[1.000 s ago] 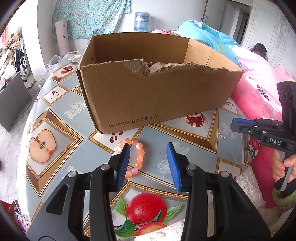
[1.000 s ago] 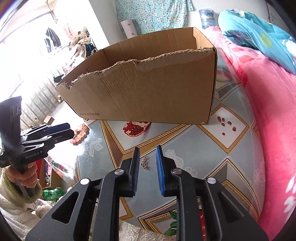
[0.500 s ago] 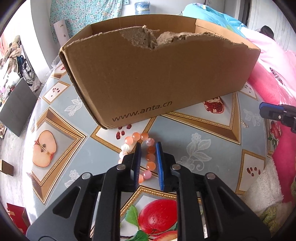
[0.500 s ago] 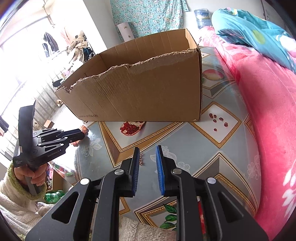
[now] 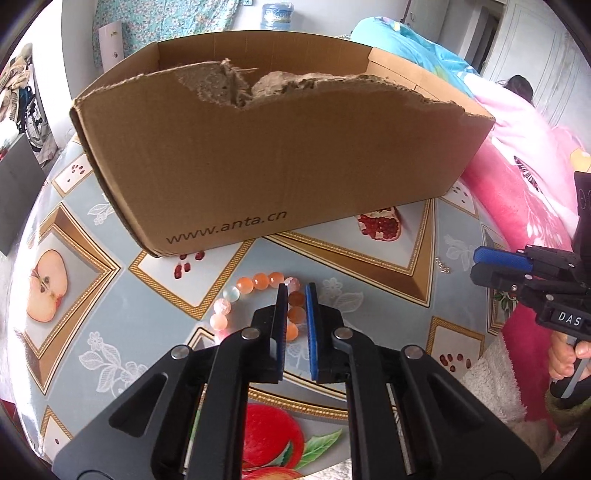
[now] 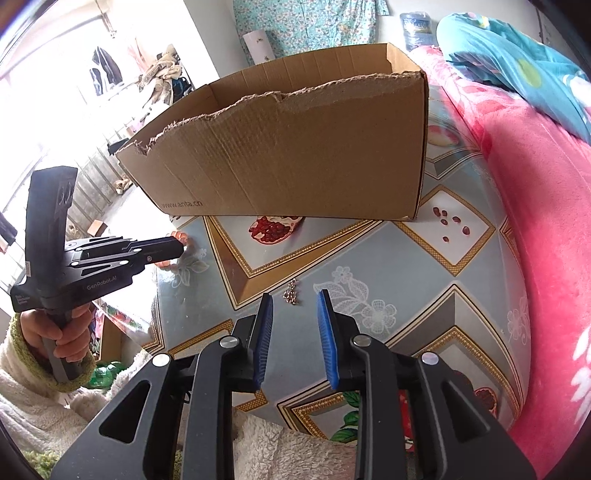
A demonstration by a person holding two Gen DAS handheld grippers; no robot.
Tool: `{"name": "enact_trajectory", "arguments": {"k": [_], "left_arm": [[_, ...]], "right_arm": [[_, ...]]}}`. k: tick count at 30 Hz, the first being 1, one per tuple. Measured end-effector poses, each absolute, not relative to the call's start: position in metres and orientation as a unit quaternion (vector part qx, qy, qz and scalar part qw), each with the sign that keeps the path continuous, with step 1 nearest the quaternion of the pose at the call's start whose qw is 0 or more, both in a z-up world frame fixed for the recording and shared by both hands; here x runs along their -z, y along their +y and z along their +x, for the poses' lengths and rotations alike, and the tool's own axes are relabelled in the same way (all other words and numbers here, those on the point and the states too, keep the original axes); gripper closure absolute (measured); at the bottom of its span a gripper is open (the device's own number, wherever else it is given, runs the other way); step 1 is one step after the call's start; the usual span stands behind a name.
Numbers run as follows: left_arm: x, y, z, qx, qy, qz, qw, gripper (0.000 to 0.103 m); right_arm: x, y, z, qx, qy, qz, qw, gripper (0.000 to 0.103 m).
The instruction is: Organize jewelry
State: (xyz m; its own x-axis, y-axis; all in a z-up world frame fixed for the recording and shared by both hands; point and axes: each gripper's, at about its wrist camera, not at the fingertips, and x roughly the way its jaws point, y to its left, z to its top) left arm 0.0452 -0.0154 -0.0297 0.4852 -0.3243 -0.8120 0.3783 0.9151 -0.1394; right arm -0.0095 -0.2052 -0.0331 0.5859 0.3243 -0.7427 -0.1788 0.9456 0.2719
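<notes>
A bracelet of orange, pink and pale beads [image 5: 255, 284] lies on the fruit-patterned tablecloth in front of a torn cardboard box [image 5: 273, 166]. My left gripper [image 5: 294, 291] is shut on the right side of the bracelet, with beads between its blue pads. In the right wrist view a small silver chain piece [image 6: 291, 292] lies on the table just ahead of my right gripper [image 6: 294, 301], which is open and empty. The box [image 6: 295, 155] stands behind it. The left gripper shows there at the left [image 6: 177, 249], the right gripper in the left view at the right [image 5: 491, 262].
The round table [image 5: 92, 295] drops off at its near edge onto fluffy white fabric [image 6: 280, 454]. Pink bedding [image 6: 546, 229] lies along the right side. A water bottle [image 5: 275, 16] stands far behind the box.
My left gripper moved forward over the bracelet and shut on its beads. My right gripper opened from nearly shut and came closer to the silver chain piece.
</notes>
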Motion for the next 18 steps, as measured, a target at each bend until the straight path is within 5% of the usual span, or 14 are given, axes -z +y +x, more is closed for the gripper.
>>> {"name": "enact_trajectory", "arguments": {"k": [18], "left_arm": [[0.033, -0.019, 0.044, 0.205, 0.463, 0.021, 0.862, 0.094]], "right_arm": [[0.044, -0.172, 0.007, -0.16, 0.431, 0.045, 0.887, 0.078]]}}
